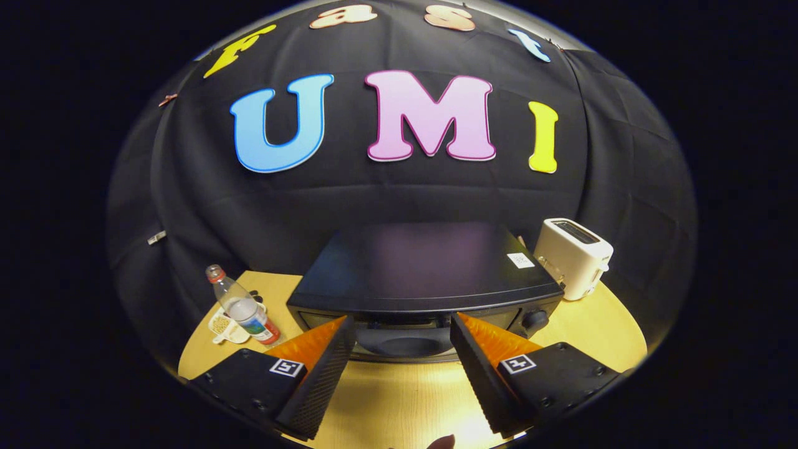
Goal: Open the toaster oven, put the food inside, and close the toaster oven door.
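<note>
Gripper view: gripper (402, 324) jaws spread wide, nothing held between them. Both fingers run forward from 7 and 5 o'clock, tips converging toward the front of the toaster oven (424, 274). Tips sit level with the top edge of the oven door (399, 337), one on each side of the door's middle; can't tell if they touch the door or stop just short. Pose is pitched down: the oven's flat top shows from above, so the gripper is above door height, looking forward and down.

Toaster oven is dead ahead at 12 o'clock from the tips, dark housing, door shut, dark glass visible in the gap between the fingers. Round knob (535, 319) on the oven's front at 2 o'clock from the tips, just beyond the right finger. Small white sticker (520, 260) on the top's right rear.

Wooden table (399, 399) under everything, bare patch between the fingers.

Outward: clear plastic bottle (244, 305) at 9 o'clock, left of the oven, leaning, just beside a small white cup (225, 327) with something pale in it. White pop-up toaster (573, 257) at 2 o'clock, right of the oven, near its rear corner.

Small dark-reddish object (441, 443) at 6 o'clock on the table's near edge, too cropped to identify.
</note>
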A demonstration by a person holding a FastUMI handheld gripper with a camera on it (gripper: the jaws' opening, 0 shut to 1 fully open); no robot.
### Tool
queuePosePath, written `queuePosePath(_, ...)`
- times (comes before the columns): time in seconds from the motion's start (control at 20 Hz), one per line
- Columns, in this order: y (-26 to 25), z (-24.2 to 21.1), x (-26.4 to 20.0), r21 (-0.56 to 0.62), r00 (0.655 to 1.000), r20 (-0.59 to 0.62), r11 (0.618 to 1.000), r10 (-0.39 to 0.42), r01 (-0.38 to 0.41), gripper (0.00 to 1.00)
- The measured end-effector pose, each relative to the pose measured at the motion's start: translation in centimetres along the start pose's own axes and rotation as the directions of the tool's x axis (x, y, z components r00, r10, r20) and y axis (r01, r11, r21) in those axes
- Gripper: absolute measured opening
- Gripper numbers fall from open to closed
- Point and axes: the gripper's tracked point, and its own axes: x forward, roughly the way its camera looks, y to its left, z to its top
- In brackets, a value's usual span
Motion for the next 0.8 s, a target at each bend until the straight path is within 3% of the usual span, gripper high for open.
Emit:
queuePosePath(0.35,0.0,-0.6,1.8,-0.005,1.0,0.016,1.0,-0.014,0.014,0.99)
queuePosePath(0.8,0.1,-4.8,-2.2,-0.038,0.998,0.064,0.999,-0.018,0.02,1.0)
